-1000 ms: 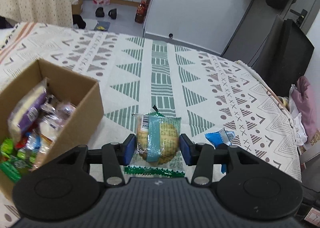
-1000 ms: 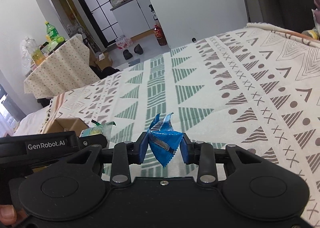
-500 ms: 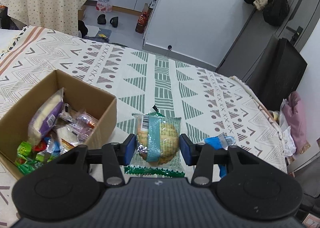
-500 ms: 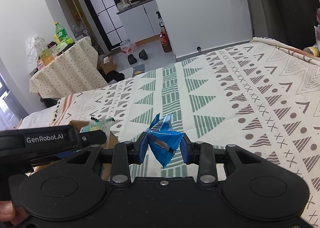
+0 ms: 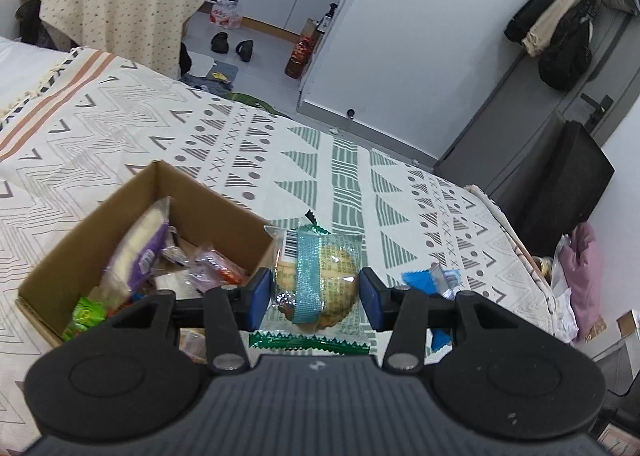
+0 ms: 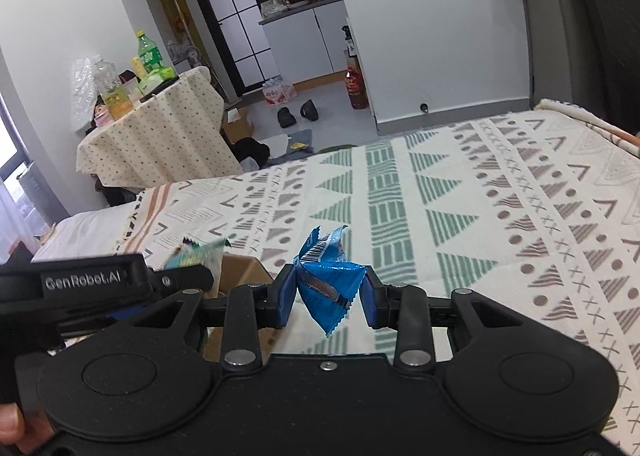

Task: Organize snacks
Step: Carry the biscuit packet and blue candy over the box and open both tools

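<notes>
In the left wrist view the box [image 5: 224, 212] on the bed [image 5: 360, 176] already holds many snacks, and the left claw [image 5: 316, 292] is closed on a wrapped cake [image 5: 320, 276] just beside the box's right wall — it must clear this edge. In the right wrist view the right claw [image 6: 326, 292] pinches a blue packet [image 6: 328, 288] above the bed, the box corner [image 6: 240, 268] low on its left — the bed beyond is open, and both snacks are not yet inside.

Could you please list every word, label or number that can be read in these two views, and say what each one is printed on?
"GenRobot.AI": white lettering on the side of the left gripper, seen from the right wrist.
Pastry pack: barcode and fine print, too small to read.
Blue packet: barcode and print, unreadable.
Purple label on a snack in the box: blurred.
</notes>
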Demonstrator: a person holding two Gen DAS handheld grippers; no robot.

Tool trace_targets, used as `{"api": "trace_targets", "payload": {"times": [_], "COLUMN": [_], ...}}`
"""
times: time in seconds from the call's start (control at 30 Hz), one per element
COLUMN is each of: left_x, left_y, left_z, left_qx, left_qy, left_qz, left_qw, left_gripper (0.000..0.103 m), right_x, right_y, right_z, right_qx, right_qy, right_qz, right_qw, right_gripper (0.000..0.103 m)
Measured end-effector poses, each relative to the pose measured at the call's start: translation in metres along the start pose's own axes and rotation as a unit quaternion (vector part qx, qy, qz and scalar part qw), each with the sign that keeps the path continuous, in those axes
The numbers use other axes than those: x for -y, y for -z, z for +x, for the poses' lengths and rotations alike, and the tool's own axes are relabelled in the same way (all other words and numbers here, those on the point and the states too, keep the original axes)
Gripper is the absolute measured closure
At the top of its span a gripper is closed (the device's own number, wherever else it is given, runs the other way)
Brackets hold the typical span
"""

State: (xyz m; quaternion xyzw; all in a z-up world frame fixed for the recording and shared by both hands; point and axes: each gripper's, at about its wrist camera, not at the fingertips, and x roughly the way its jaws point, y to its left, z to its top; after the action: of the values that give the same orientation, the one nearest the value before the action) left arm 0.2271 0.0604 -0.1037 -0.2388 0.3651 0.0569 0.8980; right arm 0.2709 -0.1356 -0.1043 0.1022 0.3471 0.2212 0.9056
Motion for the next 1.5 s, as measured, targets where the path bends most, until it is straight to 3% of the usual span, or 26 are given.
{"api": "trace_targets", "payload": {"times": [0.83, 1.07, 1.33, 1.43, 1.5], "left_x": [-0.084, -0.103, -0.114, -0.115, -0.115], "left_y": [-0.021, -0.027, -0.028, -0.027, -0.027], "left_z": [-0.012, -0.012, -0.013, -0.012, -0.009], "left_qx": [-0.004, -0.001, 0.003, 0.002, -0.001], "left_qy": [-0.011, -0.028, -0.064, -0.075, -0.080], "left_qz": [-0.105, -0.143, -0.161, -0.162, -0.158], "left_qw": [0.9944, 0.9893, 0.9849, 0.9840, 0.9842], "left_gripper": [0.056, 0.049, 0.034, 0.030, 0.026], "right_x": [-0.077, -0.089, -0.096, -0.089, -0.083], "right_y": [0.000, -0.006, -0.010, -0.008, -0.004], "right_z": [0.039, 0.052, 0.063, 0.066, 0.064], "right_qx": [-0.016, -0.024, -0.036, -0.045, -0.046], "right_qy": [-0.034, -0.057, -0.081, -0.075, -0.075], "right_qz": [-0.026, -0.022, -0.017, -0.008, 0.000], "right_qw": [0.999, 0.998, 0.996, 0.996, 0.996], "right_gripper": [0.069, 0.069, 0.065, 0.049, 0.049]}}
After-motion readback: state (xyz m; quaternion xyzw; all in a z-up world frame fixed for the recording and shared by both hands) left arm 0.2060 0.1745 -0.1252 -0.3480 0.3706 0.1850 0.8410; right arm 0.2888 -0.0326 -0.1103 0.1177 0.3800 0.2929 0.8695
